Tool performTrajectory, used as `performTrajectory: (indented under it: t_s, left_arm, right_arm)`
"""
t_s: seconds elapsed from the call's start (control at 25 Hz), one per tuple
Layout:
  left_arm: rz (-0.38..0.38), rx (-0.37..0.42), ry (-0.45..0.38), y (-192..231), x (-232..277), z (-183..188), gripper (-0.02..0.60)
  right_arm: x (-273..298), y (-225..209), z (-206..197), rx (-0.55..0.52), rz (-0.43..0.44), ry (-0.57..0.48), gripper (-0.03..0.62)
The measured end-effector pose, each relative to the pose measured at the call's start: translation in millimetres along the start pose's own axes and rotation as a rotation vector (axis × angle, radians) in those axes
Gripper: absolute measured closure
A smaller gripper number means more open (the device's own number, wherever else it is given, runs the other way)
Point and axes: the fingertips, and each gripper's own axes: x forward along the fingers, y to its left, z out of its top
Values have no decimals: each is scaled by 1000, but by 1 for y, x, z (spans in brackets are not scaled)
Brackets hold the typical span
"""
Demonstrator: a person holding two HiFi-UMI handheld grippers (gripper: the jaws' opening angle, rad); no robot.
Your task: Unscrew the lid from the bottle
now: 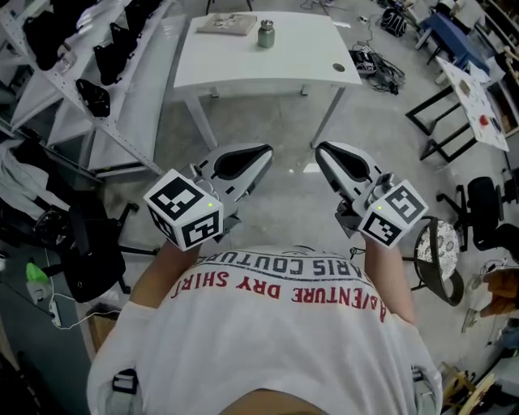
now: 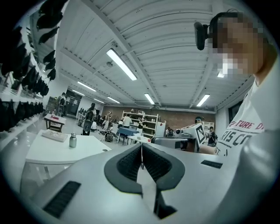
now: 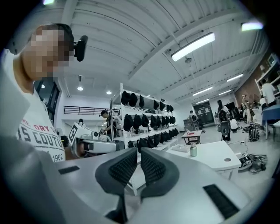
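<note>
Well, head view, bottle: the bottle [image 1: 265,34] stands upright near the far edge of the white tabletop [image 1: 243,69], just beside a flat book [image 1: 227,24]. Its lid [image 1: 265,24] looks to be on, so I'd say the unscrewing is not yet begun.
Head view, hands: the left gripper [image 1: 261,154] and right gripper [image 1: 323,152] are held level at chest height, side by side, tips toward the table and well apart from the bottle. To me this is a ready pose; nothing is within reach.
Left gripper view, jaws: pressed together along one thin seam, nothing between them. The bottle shows small, off to their left on the tabletop.
Left gripper view, neighbour: the other gripper sits just beside, at the same height.
Right gripper view, jaws: pads closed against each other, pinching nothing. The bottle stands far off to the right, upright.
Why so, I reckon: one hand must steady the bottle and the other twist, so both need to come closer first.
</note>
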Motion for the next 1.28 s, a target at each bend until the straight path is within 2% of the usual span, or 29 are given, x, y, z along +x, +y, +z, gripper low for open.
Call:
performTrajectory:
  t_s: [0.36,0.56,0.8,0.88,0.92,1.28]
  left_arm:
    - [2,-14,2,21,5,-9,552]
    - [25,-18,16,49,23,-12,552]
    - [34,-9,25,95,72,-5,551]
    - [57,-7,26,117,90,1,551]
    - [70,-9,29,129,100,3,551]
    - [167,-46,56,238,189,21,548]
  right_arm:
    - [13,-13,-9,10,-5,-6,563]
    - [33,-43,-14,17,18,-10,563]
    - [64,-112,-8,19,35,-18,553]
    - [76,-140,-4,22,42,-7,457]
    - [83,-154,-3,24,46,1,439]
    - [144,-292,3,53,59,59,373]
